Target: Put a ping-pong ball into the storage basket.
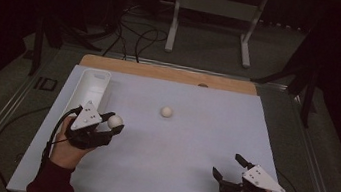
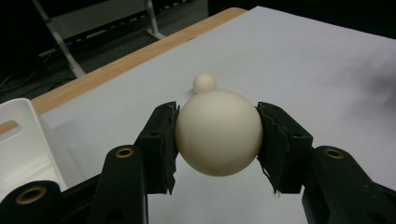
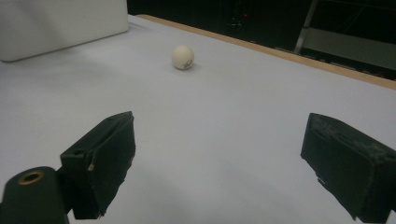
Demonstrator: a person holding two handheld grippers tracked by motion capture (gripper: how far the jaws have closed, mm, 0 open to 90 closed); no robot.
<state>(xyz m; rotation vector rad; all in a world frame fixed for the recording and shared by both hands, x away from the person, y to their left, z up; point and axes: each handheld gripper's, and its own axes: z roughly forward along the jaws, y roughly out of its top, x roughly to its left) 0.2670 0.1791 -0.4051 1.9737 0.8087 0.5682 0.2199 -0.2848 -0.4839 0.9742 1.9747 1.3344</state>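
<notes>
Cream round ball (image 2: 218, 132) clamped between left gripper (image 1: 113, 122) fingers; right gripper (image 1: 228, 167) fingers wide, nothing held.

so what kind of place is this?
Probably a lab data-collection rig, not a home: a white table in a dark room, loose cables on the floor, and a metal stand behind it.

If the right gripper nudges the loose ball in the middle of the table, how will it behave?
The loose ball is round and lies on the flat white table, so it would probably roll away. It looks small and smooth, likely light and a bit slippery. The right gripper is open and apart from it.
</notes>
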